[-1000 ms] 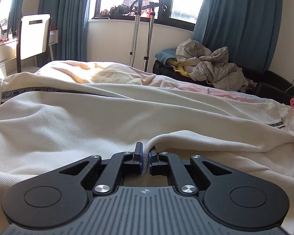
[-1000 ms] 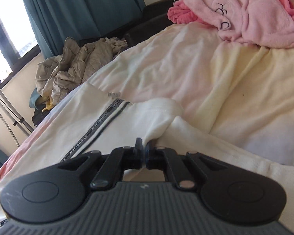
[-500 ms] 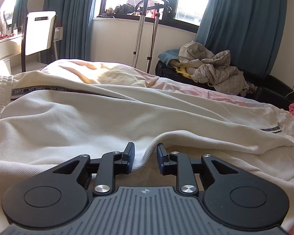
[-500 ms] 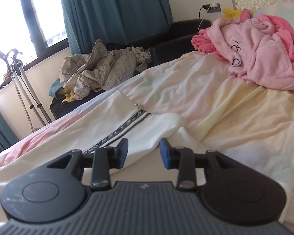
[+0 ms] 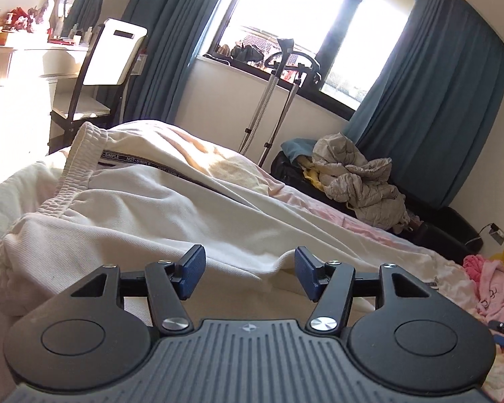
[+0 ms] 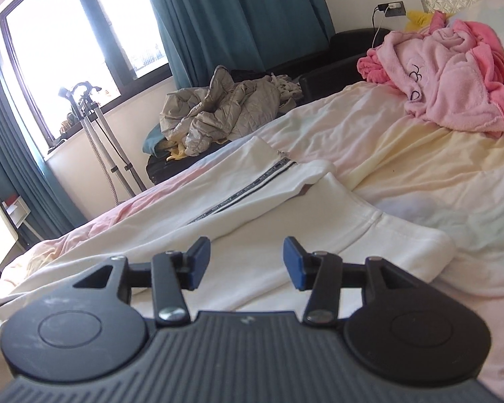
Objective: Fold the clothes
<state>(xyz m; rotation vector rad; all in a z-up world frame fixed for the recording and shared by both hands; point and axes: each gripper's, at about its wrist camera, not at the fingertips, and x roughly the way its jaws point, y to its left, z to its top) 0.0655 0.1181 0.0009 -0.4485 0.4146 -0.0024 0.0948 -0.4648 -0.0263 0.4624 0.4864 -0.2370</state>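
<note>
Cream-white trousers (image 5: pixel 171 215) with a black lettered side stripe lie folded lengthwise across the bed. Their elastic waistband (image 5: pixel 74 168) shows at the left of the left wrist view. The leg ends (image 6: pixel 379 231) show in the right wrist view. My left gripper (image 5: pixel 248 268) hovers above the folded edge, its jaws opening, nothing between the blue pads (image 5: pixel 193 270). My right gripper (image 6: pixel 247 262) hangs above the lower legs, jaws also opening, with no cloth between them.
A pink fleece robe (image 6: pixel 453 74) is heaped near the headboard. A crumpled beige jacket (image 5: pixel 356 181) lies on a dark suitcase beside the bed. A garment steamer stand (image 5: pixel 275 97) and a chair (image 5: pixel 107 67) stand by the window wall with teal curtains.
Both grippers were shut on the trousers' edge a second ago; they let go, spread their jaws and drew back and upward from the cloth, which now lies flat.
</note>
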